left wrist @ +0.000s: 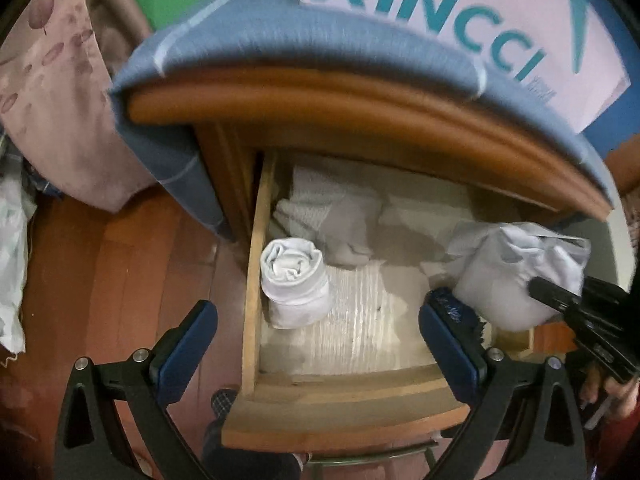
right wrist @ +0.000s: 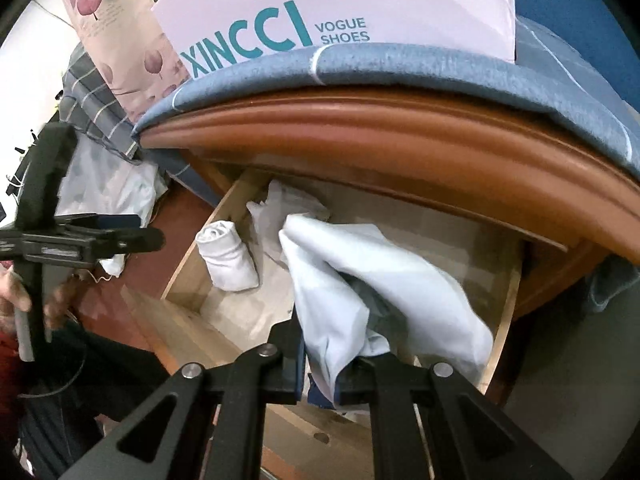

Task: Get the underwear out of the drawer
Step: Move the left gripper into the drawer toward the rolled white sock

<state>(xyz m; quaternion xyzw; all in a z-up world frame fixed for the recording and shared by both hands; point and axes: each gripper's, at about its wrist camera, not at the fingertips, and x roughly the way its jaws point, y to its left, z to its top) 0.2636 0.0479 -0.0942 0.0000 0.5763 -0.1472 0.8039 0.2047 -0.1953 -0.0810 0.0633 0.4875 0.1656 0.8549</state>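
One pale blue underwear piece (right wrist: 360,280) hangs clenched in the right gripper (right wrist: 318,376) above the open drawer (left wrist: 250,280). Released wide, the left gripper (left wrist: 316,332) aims at the rolled white underwear (left wrist: 294,288), at nine o'clock inside; closing on it looks next.

Pale blue underwear (right wrist: 384,280): crumpled, hanging above the open wooden drawer (left wrist: 250,280). White rolled underwear (left wrist: 294,280): lying at the drawer's left side, on its floor.

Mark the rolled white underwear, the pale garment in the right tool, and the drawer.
rolled white underwear (left wrist: 294,284), left wrist view, its side.
pale garment (right wrist: 360,280), right wrist view, middle fold.
drawer (left wrist: 253,280), left wrist view, left wall.
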